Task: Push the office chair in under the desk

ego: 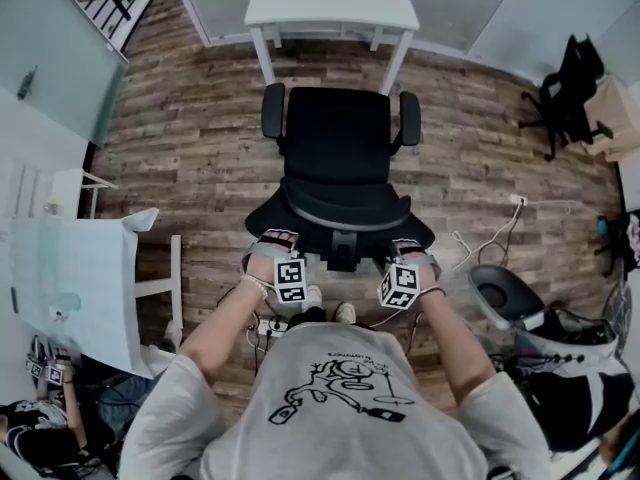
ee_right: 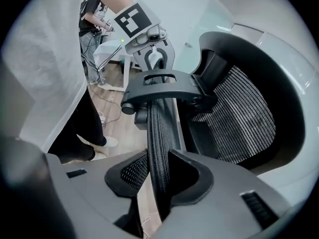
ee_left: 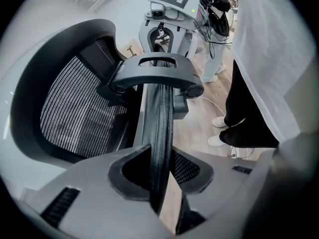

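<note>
Head view: your left gripper (ego: 281,246) and right gripper (ego: 408,253) each pinch the office chair (ego: 337,158) by its backrest rim (ee_left: 160,118). The chair stands just before the white surface (ego: 330,3). A cable (ego: 490,230) lies on the floor (ego: 200,148) to its right.

A light grey T-shirt (ego: 350,418) with short sleeves is worn, and a black line drawing (ego: 350,383) is printed on it. Black trousers (ee_left: 246,113) and 2 white shoes (ee_left: 220,122) are worn too. The left gripper (ego: 277,238) and right gripper (ego: 412,249) are made of grey plastic, and 1 cube (ego: 290,278) with black and white squares is fixed on each.
</note>
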{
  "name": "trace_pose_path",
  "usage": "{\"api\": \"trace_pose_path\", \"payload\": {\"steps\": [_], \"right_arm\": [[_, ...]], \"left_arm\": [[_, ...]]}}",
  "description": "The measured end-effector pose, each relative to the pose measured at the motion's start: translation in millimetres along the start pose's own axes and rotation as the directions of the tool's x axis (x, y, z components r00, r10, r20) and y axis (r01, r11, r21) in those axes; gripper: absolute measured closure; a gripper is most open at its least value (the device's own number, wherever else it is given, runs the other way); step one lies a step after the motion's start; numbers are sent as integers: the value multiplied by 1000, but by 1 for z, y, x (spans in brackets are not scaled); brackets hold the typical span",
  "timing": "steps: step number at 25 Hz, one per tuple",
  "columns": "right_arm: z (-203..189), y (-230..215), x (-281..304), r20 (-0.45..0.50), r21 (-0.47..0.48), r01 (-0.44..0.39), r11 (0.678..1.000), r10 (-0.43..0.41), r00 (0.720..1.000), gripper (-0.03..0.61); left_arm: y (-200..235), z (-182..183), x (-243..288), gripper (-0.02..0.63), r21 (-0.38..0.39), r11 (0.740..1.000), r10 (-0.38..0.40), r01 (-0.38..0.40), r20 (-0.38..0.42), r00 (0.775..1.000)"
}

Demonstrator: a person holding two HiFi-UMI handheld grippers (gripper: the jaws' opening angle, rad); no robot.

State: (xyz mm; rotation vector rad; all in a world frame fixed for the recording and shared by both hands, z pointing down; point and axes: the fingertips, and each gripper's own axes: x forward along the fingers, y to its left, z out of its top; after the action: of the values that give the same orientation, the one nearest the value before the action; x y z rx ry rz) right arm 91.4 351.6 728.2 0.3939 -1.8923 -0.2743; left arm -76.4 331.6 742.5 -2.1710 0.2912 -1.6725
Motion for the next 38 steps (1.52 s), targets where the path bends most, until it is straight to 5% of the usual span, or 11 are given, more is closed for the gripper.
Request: {"api": "trace_pose_path", "payload": {"steps": [22, 38], "right_arm": [[3, -58, 24, 18, 0, 8, 1000, -8, 1000, 446], [-18, -122, 44, 28, 0, -31, 1000, 31, 999, 440]], "left_arm": [[57, -11, 22, 508, 17, 1000, 20, -20, 16, 1000], [113, -1, 50, 503, 31, 999, -42, 41, 12, 999]]}}
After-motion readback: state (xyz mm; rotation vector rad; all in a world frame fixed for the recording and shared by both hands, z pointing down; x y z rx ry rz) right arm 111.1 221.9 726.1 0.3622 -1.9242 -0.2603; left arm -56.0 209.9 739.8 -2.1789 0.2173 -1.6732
